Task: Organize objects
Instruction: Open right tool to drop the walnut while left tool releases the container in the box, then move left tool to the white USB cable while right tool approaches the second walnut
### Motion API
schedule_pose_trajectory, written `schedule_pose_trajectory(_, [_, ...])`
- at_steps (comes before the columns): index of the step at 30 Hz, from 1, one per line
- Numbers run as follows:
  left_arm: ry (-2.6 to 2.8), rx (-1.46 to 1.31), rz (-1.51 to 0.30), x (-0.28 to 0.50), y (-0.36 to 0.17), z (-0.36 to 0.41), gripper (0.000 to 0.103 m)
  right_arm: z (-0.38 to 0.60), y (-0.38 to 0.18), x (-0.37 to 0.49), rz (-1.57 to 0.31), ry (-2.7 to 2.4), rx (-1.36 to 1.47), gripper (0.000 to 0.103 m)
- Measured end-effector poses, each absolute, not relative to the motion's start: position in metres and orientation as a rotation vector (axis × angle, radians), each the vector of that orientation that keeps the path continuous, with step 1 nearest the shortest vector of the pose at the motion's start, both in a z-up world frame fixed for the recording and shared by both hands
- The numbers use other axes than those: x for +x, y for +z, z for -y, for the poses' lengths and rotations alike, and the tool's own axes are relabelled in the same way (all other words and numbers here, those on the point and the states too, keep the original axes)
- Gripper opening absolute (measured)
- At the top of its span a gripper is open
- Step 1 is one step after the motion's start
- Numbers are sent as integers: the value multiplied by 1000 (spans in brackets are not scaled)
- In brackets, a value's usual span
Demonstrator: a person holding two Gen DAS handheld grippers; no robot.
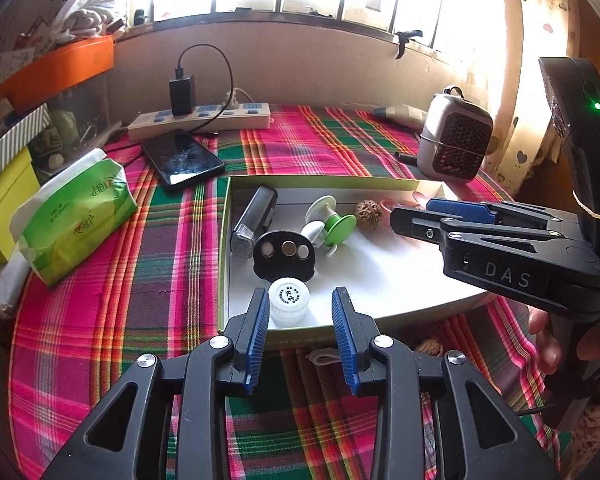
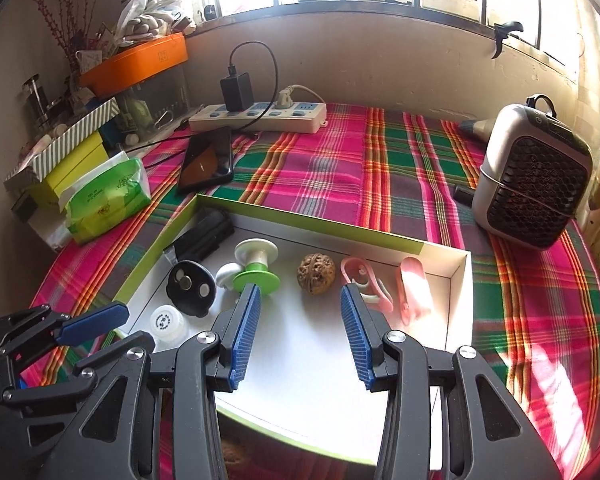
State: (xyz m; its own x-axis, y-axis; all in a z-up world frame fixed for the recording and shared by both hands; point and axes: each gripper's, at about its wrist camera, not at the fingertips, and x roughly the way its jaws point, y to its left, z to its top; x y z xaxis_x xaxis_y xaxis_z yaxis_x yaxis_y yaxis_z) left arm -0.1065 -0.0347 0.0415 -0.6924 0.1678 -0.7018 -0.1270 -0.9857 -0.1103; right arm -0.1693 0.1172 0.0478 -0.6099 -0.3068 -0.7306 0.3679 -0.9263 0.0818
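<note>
Inside shallow cardboard tray [image 2: 332, 222]: wrinkled walnut [image 2: 316, 272], ribbed white cap [image 1: 289, 307] (both claws [image 1: 300, 300] [image 2: 300, 295] released).

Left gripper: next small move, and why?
Probably back off and swing toward the walnut lying outside the tray on the plaid cloth. The left gripper is open, with the white bottle standing free in the tray's near corner between its fingers, pads apparently clear of it. That walnut looks unsorted.

Home: plaid tablecloth [image 2: 400, 168], tissue pack [image 2: 108, 200], window sill.
</note>
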Motion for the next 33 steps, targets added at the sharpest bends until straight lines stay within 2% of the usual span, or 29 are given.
schedule_pose_trajectory(19, [2698, -1109, 105, -68, 39, 40, 31, -131, 42, -93, 28, -2589, 1089, 43])
schedule_pose_trajectory(25, [2668, -1140, 109, -71, 29, 45, 31, -121, 24, -88, 20, -2570, 1152, 43])
schedule_pose_trajectory(33, [2613, -1176, 100, -81, 21, 50, 31, -119, 12, -92, 101, -2550, 1190, 43])
